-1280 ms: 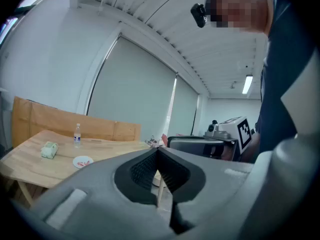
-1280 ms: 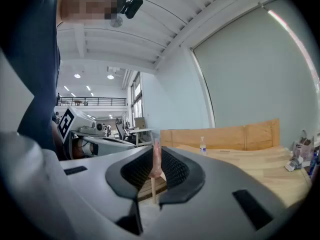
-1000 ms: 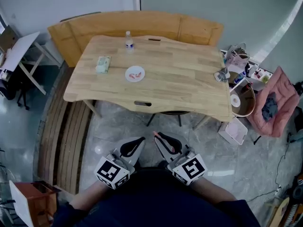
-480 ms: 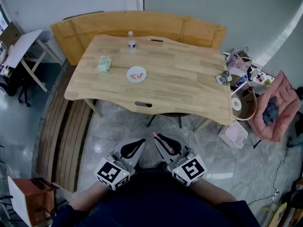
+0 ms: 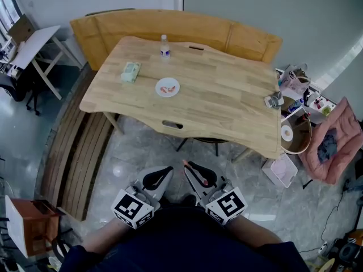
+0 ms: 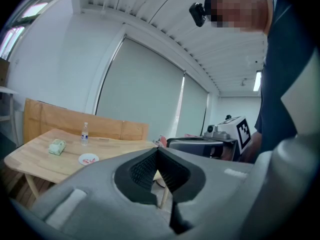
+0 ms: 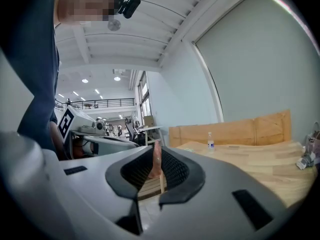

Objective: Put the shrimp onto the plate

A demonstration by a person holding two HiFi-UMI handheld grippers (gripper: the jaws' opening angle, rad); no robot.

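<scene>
A small white plate (image 5: 167, 87) with pink shrimp (image 5: 166, 88) on it sits on the wooden table (image 5: 227, 106), far ahead of both grippers. The left gripper view shows the same plate (image 6: 89, 159) far off at the left. Both grippers are held low, close to the person's body, over the floor. My right gripper (image 5: 186, 165) is shut on a pink shrimp (image 7: 156, 161), which stands upright between its pads. My left gripper (image 5: 170, 168) is shut, with nothing between its pads (image 6: 145, 170).
On the table are a water bottle (image 5: 164, 47), a green packet (image 5: 131, 72) and a small grey object (image 5: 273, 100) at the right edge. A wooden bench (image 5: 170, 27) runs behind the table. Bags and clutter (image 5: 306, 123) lie on the floor at the right; a folding white table (image 5: 34, 47) stands at the left.
The head camera has shifted, so the table now sits a little further right in view. Both grippers stay shut and in the same place near the body.
</scene>
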